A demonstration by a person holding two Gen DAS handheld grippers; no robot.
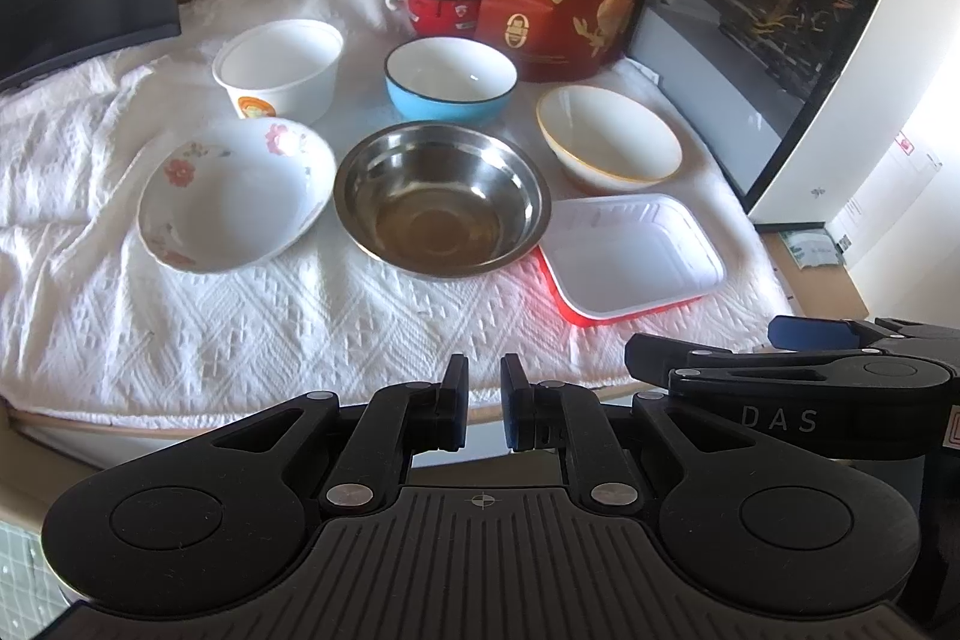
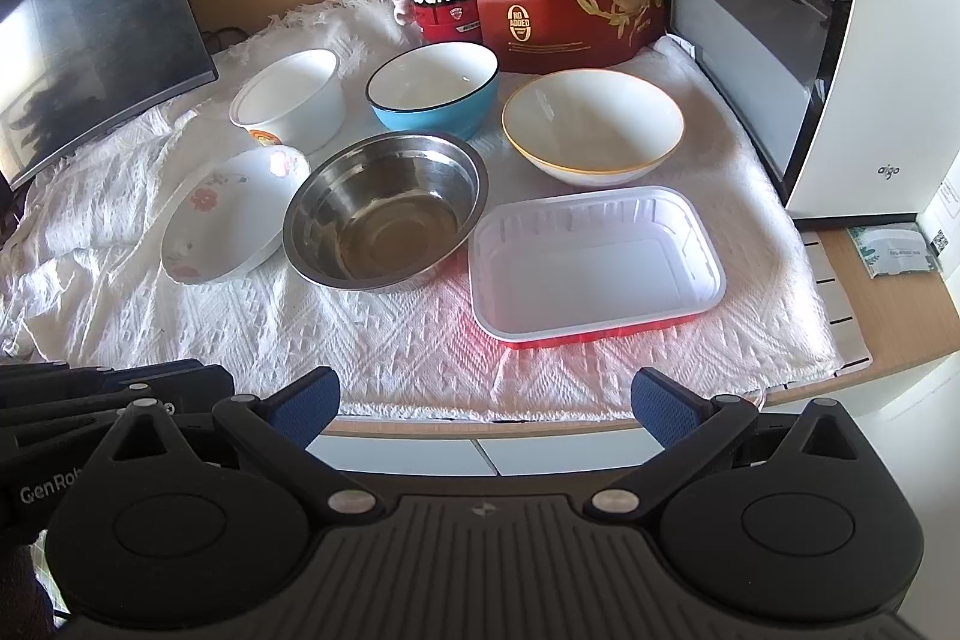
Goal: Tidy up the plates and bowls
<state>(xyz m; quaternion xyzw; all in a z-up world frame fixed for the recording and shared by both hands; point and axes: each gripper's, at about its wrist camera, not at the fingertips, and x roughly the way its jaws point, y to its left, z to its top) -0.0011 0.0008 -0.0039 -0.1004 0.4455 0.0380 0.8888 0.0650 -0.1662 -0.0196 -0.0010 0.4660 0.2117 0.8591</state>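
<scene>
We see six vessels spread, none nested, on a white woven cloth (image 2: pixel 372 340) w/ both grippers hanging back at the near edge, off the cloth; nothing held yet.

Largest first: the red-and-white tray (image 2: pixel 597 262) lies front right, long axis running left-right across the view, straight ahead of the right gripper (image 2: pixel 483 403), whose blue-padded jaws stand wide apart and empty; we judge this the right hand's nearest pick. Next, the steel bowl (image 1: pixel 442 199) sits centre, dead ahead of the left gripper (image 1: pixel 483 409), whose jaws are drawn together w/ only a slit between, gripping nothing; its rim appears to touch or overlap the tray's left corner, can't tell which. The floral dish (image 1: pixel 234 199) sits tilted left of the steel bowl, nearly touching it; left hand is nearer. The yellow-rimmed bowl (image 2: pixel 593 127) stands behind the tray, right side; right hand nearer. The blue bowl (image 2: pixel 433 91) is back centre, behind the steel one; the white paper tub (image 1: pixel 279 70) back left, smallest, farthest from both.

Our read: left jaws must open before any pick; nesting by size looks plausible.
</scene>
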